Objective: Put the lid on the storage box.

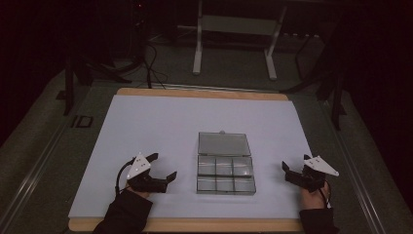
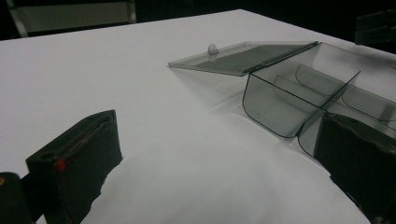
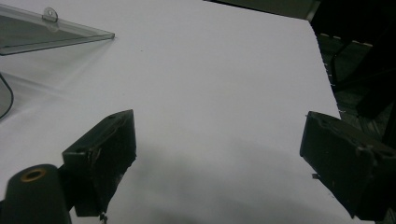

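A clear plastic compartment box sits on the white sheet, with several empty compartments. Its lid lies open flat on the far side. My left gripper rests open just left of the box, nothing between its jaws. My right gripper rests open to the right of the box, also empty. In the left gripper view the box and lid lie ahead to the right of the left gripper, its right jaw near the box wall. The right gripper view has the right gripper over bare sheet, the lid corner at upper left.
The white sheet covers a wooden tabletop whose edge shows front and back. Beyond the table stand a white-legged frame and dark stands, with cables on the floor. The sheet's right edge is close to my right gripper.
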`<state>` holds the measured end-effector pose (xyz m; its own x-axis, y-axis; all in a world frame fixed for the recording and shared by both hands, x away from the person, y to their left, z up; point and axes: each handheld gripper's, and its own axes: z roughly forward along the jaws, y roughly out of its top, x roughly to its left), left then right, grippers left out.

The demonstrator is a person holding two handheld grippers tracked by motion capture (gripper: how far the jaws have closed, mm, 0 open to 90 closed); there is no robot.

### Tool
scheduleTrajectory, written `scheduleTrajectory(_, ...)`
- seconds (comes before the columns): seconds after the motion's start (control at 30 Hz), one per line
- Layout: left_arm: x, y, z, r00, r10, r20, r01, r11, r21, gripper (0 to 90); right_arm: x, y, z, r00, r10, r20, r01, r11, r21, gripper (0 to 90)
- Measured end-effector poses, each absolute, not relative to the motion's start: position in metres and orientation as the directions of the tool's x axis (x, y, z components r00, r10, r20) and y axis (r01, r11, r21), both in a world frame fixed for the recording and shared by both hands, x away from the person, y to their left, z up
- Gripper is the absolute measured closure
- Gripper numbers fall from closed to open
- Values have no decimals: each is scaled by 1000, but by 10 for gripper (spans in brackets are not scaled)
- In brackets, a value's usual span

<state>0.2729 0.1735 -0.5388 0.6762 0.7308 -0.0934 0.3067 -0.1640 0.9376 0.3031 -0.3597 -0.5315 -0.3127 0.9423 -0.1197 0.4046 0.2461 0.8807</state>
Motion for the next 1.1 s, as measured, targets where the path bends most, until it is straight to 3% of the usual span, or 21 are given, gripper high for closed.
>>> scheduleTrajectory(0.27, 279, 175, -539, 684, 716, -140, 361, -165, 918, 20, 303, -359, -532, -321, 938, -128, 408, 258, 876, 106)
scheduleTrajectory(0.67, 295, 168, -534, 702, 688, -185, 509, -303, 806, 20, 306, -355, -532, -343, 928, -147, 427, 294, 855, 122)
scheduleTrajectory(1.1, 306, 144, -517, 744, 645, -175, 520, -393, 758, 20, 307, -353, -533, -334, 931, -149, 440, 294, 849, 114)
